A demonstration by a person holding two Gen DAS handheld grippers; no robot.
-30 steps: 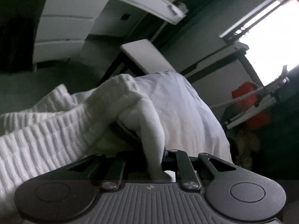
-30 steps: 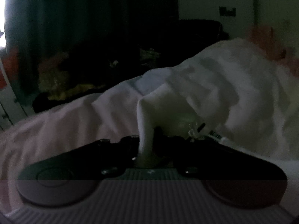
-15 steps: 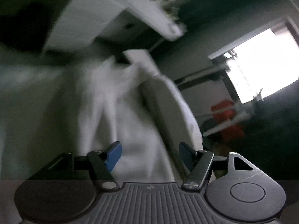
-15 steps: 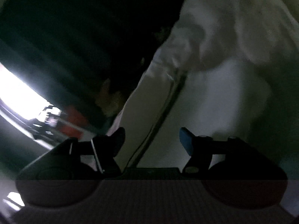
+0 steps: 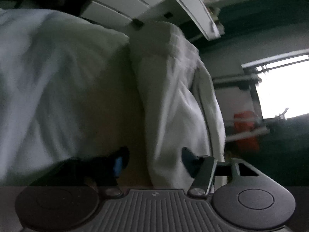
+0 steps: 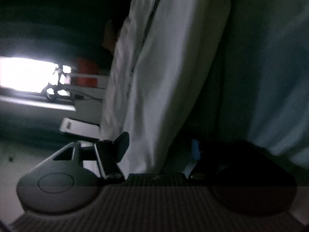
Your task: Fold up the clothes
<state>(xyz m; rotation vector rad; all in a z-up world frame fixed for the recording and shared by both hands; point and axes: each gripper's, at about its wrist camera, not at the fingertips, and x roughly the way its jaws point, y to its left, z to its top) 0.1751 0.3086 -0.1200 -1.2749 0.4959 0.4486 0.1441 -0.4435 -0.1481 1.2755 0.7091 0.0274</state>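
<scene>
The room is dim. A white garment point(image 5: 173, 96) lies in a long folded ridge on the pale bed sheet point(image 5: 58, 77). My left gripper point(image 5: 154, 159) straddles the near end of that ridge. Its jaws are closing, the cloth lies against the right finger, and a dark gap remains on the left side. In the right wrist view the same white garment point(image 6: 158, 67) runs up the frame beside the sheet point(image 6: 270, 77). My right gripper point(image 6: 159, 148) stands open around its edge, with the fold next to the left finger and a gap before the blue pad point(image 6: 195, 150).
White drawers point(image 5: 123, 2) and a shelf stand behind the bed. A bright window point(image 5: 283, 89) and a red object point(image 5: 245, 127) on a rack lie off the bed's side. The right wrist view shows the window point(image 6: 25, 75) and a white box point(image 6: 79, 127).
A second ago both grippers were shut on white cloth. Both let go, opened wide, rolled and moved along the bed. Each now has a fold of the garment between its jaws, the left narrower than before.
</scene>
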